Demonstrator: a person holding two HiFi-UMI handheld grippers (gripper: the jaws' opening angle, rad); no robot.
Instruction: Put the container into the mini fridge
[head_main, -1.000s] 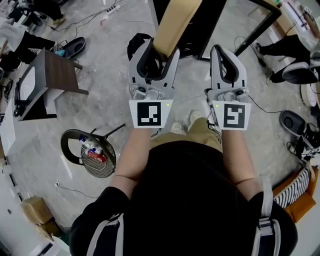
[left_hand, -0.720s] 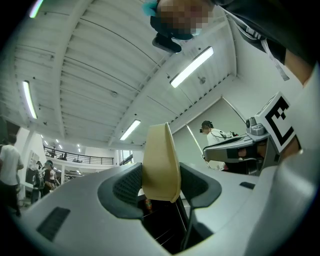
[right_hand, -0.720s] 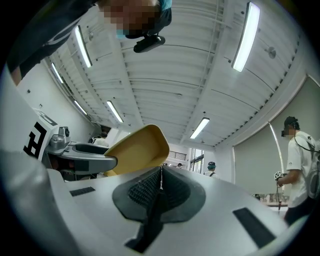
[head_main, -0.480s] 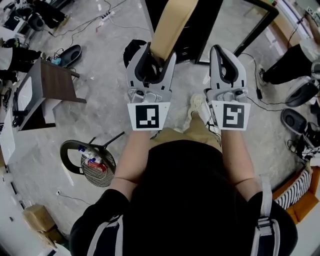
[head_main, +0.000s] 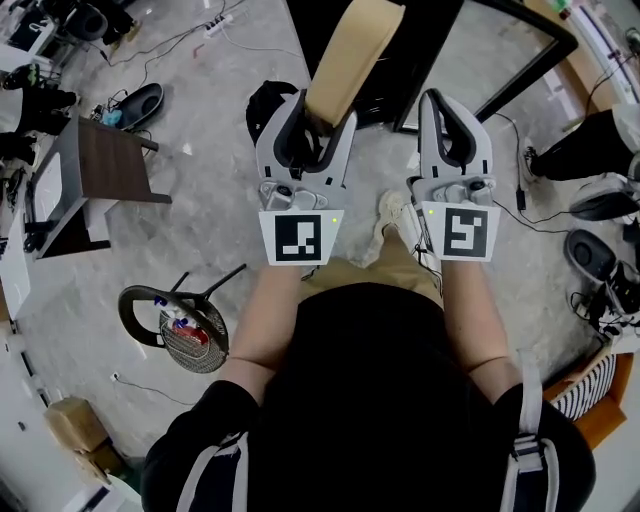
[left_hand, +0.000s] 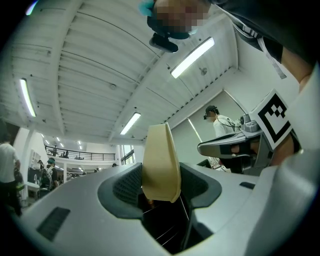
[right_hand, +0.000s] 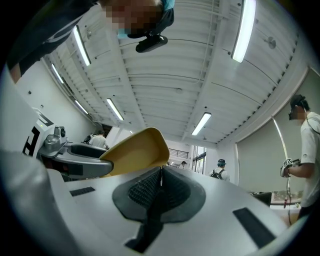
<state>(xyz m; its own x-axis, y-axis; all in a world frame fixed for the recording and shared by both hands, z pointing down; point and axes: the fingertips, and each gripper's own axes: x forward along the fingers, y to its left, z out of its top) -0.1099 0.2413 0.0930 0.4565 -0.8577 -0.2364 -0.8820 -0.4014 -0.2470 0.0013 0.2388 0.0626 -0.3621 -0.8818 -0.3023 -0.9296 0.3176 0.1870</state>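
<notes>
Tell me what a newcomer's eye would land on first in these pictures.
A tall tan container stands out at the top centre of the head view, clamped in the left gripper and held up over the grey floor. Beside it, the right gripper is shut on nothing. Just ahead looms a black cabinet, likely the mini fridge.

Tan flat container (head_main: 352, 55), tilted upright, in left tongs (head_main: 314, 108)

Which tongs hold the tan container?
The left tongs, clamped on the tan container; the right tongs are shut with nothing between them.
</notes>
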